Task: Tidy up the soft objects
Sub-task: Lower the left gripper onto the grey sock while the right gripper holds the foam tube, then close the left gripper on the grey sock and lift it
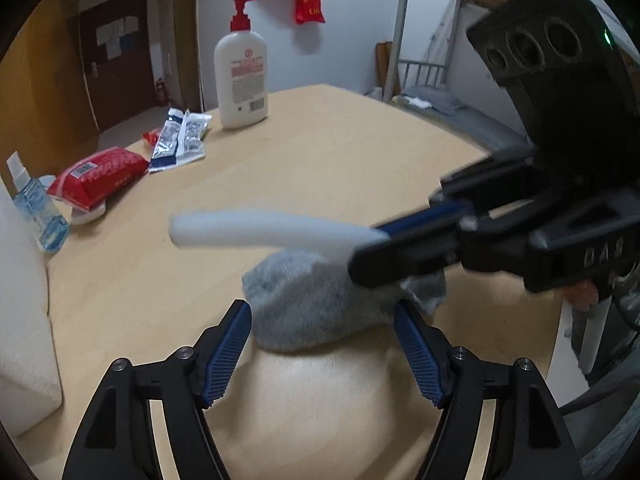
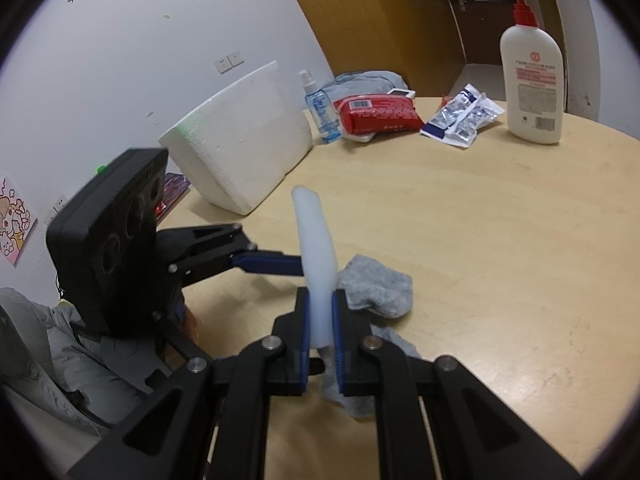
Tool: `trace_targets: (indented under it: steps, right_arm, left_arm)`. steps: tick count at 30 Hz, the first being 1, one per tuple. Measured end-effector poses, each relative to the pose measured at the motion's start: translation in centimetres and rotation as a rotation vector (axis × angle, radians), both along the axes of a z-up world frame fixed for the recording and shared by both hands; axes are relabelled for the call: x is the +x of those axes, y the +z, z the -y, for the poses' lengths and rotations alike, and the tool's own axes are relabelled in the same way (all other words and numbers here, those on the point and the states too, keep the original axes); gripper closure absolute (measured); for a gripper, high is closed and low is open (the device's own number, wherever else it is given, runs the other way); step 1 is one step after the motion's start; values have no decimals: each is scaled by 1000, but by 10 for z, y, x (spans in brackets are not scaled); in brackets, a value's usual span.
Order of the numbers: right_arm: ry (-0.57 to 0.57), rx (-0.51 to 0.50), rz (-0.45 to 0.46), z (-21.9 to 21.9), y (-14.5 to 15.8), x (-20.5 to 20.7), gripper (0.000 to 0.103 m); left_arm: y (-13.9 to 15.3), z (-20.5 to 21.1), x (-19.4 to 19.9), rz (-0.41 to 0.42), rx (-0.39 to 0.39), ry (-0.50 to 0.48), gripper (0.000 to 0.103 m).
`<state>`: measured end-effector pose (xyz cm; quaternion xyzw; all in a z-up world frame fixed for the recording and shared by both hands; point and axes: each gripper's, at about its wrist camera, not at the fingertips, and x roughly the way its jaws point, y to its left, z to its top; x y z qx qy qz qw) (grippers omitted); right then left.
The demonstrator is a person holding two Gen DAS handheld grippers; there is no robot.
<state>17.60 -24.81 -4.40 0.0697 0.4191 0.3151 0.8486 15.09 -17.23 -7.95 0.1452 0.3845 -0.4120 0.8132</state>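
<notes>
My right gripper (image 2: 320, 320) pinches the foam strip (image 1: 256, 232); left gripper (image 1: 322, 344) gapes around the sock (image 1: 312, 304). Sorting's barely begun; box (image 2: 240, 140) at ten o'clock.

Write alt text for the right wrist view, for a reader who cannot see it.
The right gripper is shut on a white foam strip above a grey sock on a wooden table; the open left gripper reaches in beside it.

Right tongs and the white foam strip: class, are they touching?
Touching. The right wrist view shows the right tongs shut on the white foam strip, both blue pads pressed against its sides.
</notes>
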Motion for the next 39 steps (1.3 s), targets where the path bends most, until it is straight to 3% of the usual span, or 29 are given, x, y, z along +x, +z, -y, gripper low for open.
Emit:
trace_targets:
  steps: [3, 5, 7, 9, 22, 39]
  right_arm:
    - [-1, 8, -2, 0, 0, -1, 91]
    - [0, 8, -1, 0, 0, -1, 91]
    - [2, 8, -1, 1, 0, -3, 90]
    - [-4, 8, -5, 2, 0, -3, 90]
    - [-49, 21, 4, 16, 4, -2, 90]
    - [-77, 16, 17, 21, 2, -6, 90]
  left_arm:
    - [-4, 3, 6, -36, -15, -11, 32]
    - [-6, 6, 8, -39, -3, -8, 67]
    - [-8, 7, 9, -57, -5, -15, 86]
    - [-9, 9, 8, -51, 10, -19, 95]
    - [1, -7, -6, 27, 50, 8, 97]
    - [22, -30, -15, 93, 23, 83, 97]
